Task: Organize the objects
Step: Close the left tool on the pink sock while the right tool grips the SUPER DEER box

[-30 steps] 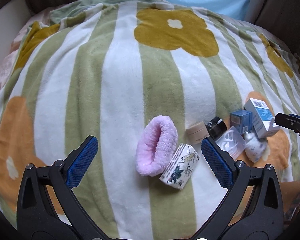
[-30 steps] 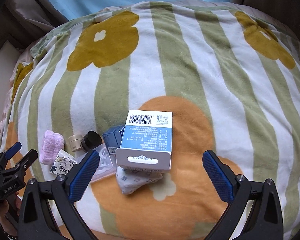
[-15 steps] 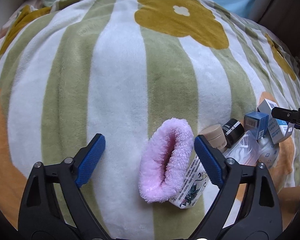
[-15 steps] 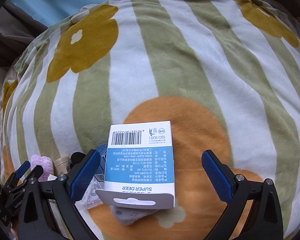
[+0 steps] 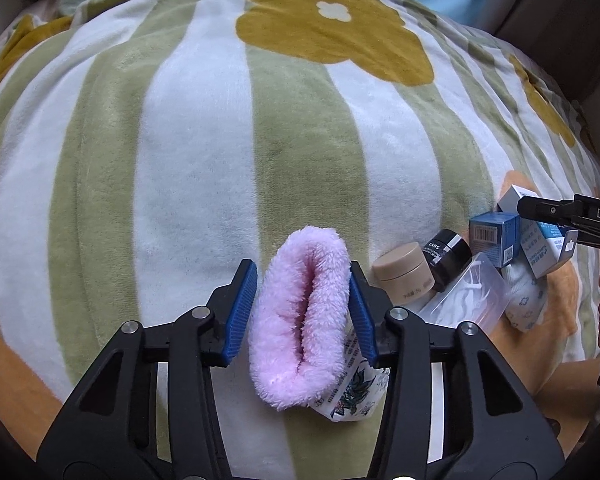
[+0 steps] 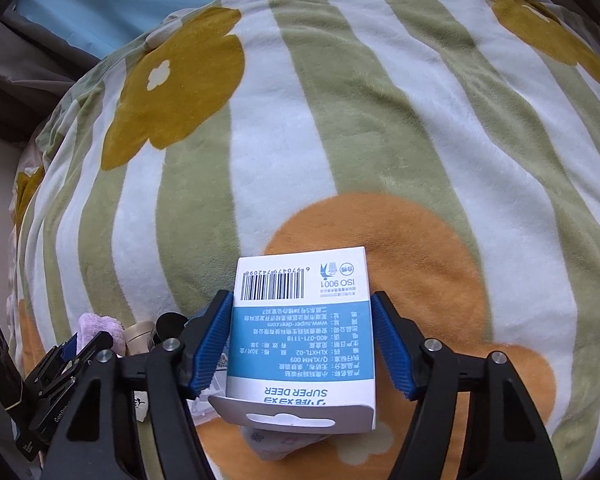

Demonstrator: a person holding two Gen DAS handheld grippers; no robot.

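Pink fleece item: the folded pink plush sock [image 5: 300, 320] now sits between the blue pads of your left gripper [image 5: 302, 316]. A second ago it lay ahead of wide-spread jaws; both views are now closer to the blanket.
Left gripper: its jaws have just been closing. Both pads touch the fleece flanks, so you grip the sock at a narrow opening. It is not lifted; it rests on the striped blanket [image 5: 180, 140], against the printed packet [image 5: 354, 396].
Right gripper: the right gripper [image 6: 302, 344] has also just been closing, around the blue-and-white box [image 6: 300, 340]. The left pad touches the box edge; the right pad looks just at the opposite edge, with contact less certain. Opening is about half.
Box position: it lies tilted on the small patterned pouch [image 6: 272, 444], over the orange flower print.
Remaining clutter: the beige jar [image 5: 404, 276], black jar [image 5: 448, 252], small blue carton [image 5: 494, 236] and clear bag [image 5: 466, 300] stay clustered, untouched.
Task meaning: you have reached the grasp step on two items at once. Judge both grips firm before lifting; the fleece compresses and may slip.
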